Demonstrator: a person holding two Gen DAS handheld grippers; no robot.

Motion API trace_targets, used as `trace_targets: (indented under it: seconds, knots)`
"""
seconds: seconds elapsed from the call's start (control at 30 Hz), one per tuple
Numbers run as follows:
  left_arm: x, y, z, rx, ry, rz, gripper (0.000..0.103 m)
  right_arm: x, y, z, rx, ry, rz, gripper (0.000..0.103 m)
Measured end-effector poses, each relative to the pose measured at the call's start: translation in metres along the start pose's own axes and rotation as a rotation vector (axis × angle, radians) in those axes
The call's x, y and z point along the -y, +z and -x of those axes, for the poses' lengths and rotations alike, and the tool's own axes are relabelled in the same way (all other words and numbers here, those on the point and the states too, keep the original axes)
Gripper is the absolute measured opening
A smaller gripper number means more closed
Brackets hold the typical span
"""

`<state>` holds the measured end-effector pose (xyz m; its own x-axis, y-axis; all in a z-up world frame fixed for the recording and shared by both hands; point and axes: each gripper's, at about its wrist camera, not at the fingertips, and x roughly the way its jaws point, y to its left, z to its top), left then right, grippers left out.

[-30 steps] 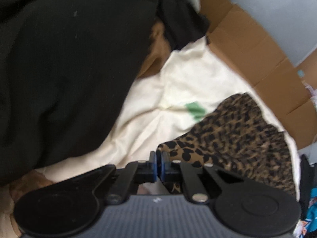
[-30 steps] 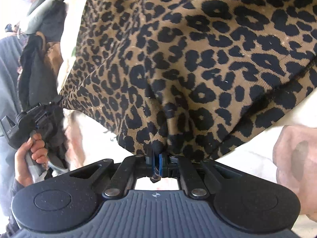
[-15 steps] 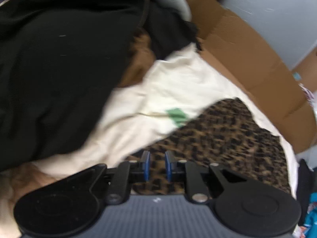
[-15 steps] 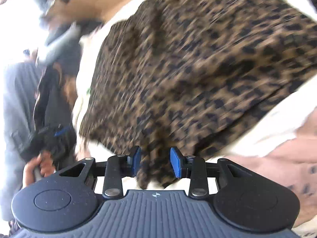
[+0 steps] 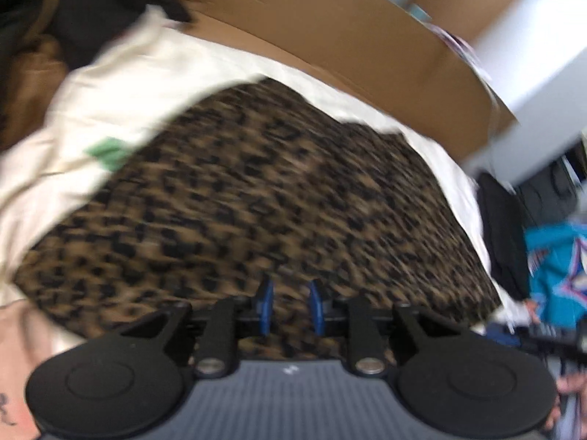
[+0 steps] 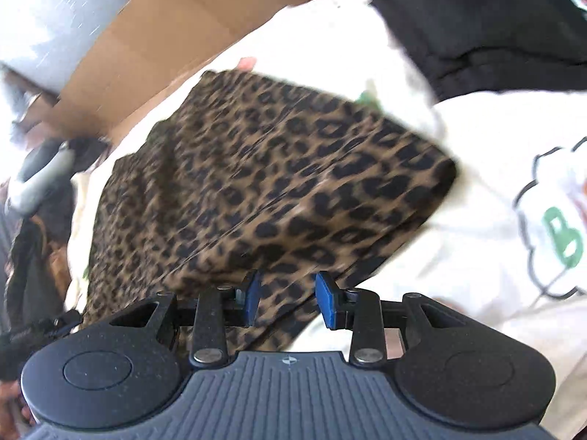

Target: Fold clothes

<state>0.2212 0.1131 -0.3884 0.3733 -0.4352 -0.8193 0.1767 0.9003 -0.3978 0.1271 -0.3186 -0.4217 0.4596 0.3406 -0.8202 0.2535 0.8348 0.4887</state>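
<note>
- Leopard-print garment (image 6: pixel 264 190) lies folded on the cream shirt (image 6: pixel 477 198), at twelve o'clock from both your grippers.
- Left gripper (image 5: pixel 290 306) and right gripper (image 6: pixel 288 299) both gape empty.
- Dark clothes (image 6: pixel 488 25) look unfolded.

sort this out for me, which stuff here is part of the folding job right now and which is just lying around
Part of the job:
leopard-print garment, lying on the cream fabric
left gripper, open
right gripper, open

Just lying about:
cream fabric
cardboard box
black clothing
white shirt with green print
teal garment
</note>
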Motion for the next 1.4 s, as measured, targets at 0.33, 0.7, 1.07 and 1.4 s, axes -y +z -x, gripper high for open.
trace_targets:
  seconds: [0.33, 0.7, 1.07, 1.4]
  knots:
    - [0.096, -0.029, -0.046, -0.140, -0.124, -0.259, 0.045, 0.043, 0.024, 0.007, 0.088, -0.090, -0.005, 0.047]
    - [0.138, -0.061, -0.089, -0.257, -0.133, -0.396, 0.046, 0.065, 0.043, -0.001, 0.138, -0.061, -0.055, 0.047]
    - [0.145, -0.077, -0.105, -0.194, -0.110, -0.504, 0.003, 0.078, 0.046, 0.000, 0.171, -0.067, -0.106, 0.002]
    - [0.150, -0.086, -0.099, -0.201, -0.164, -0.559, 0.000, 0.081, 0.046, 0.003, 0.187, -0.134, -0.109, 0.000]
